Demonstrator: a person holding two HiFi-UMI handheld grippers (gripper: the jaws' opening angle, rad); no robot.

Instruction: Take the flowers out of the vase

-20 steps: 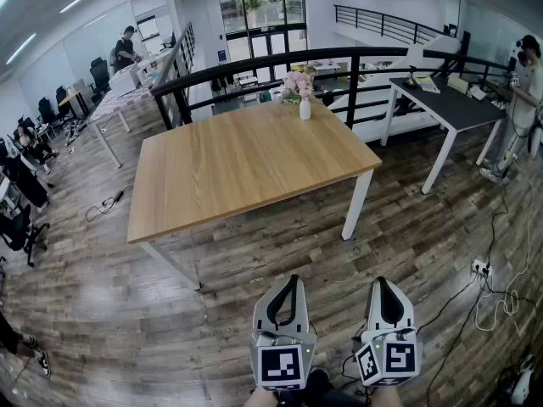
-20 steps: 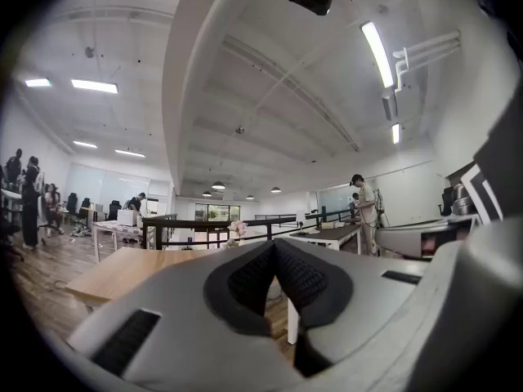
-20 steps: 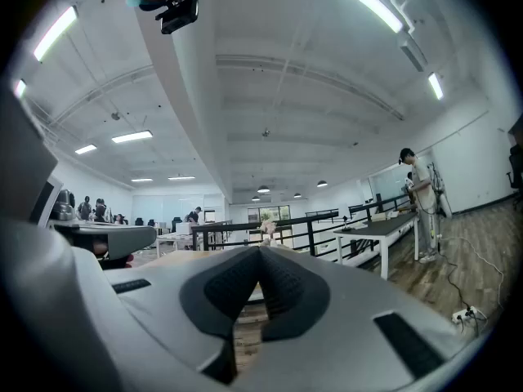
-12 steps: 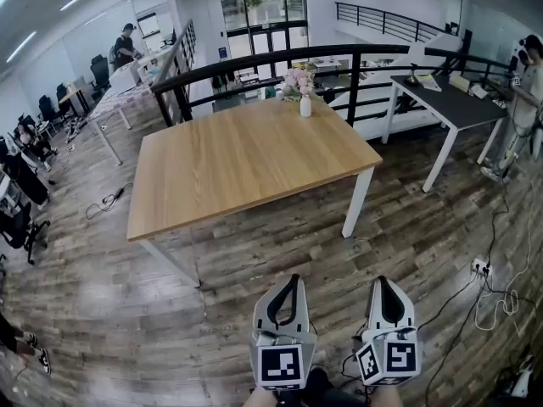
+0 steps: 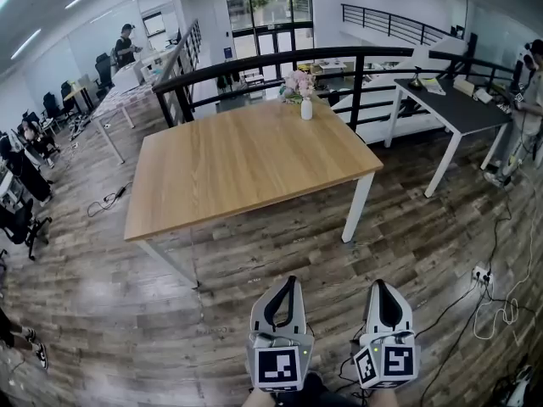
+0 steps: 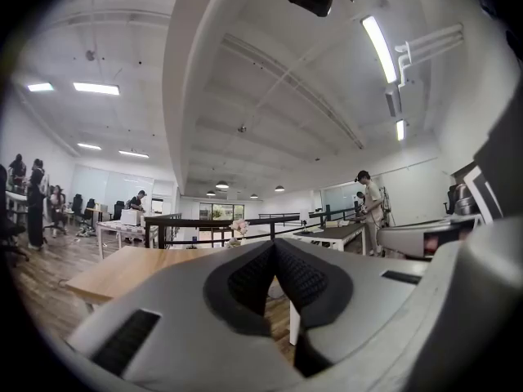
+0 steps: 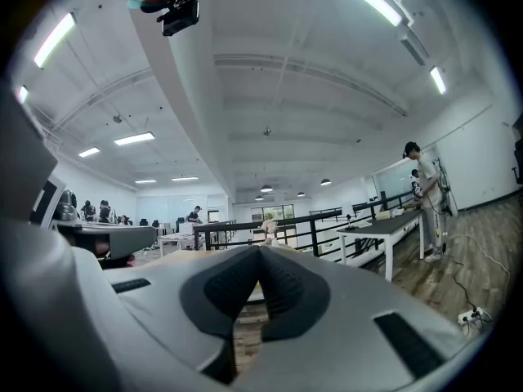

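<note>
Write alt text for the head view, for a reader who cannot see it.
A white vase of pink flowers stands at the far edge of a wooden table in an open office. Low in the frame, the left tongs and right tongs are shut and empty, well short of the table.

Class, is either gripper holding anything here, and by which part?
Nothing is held: left gripper and right gripper are shut, empty; the flowers sit in the vase.
</note>
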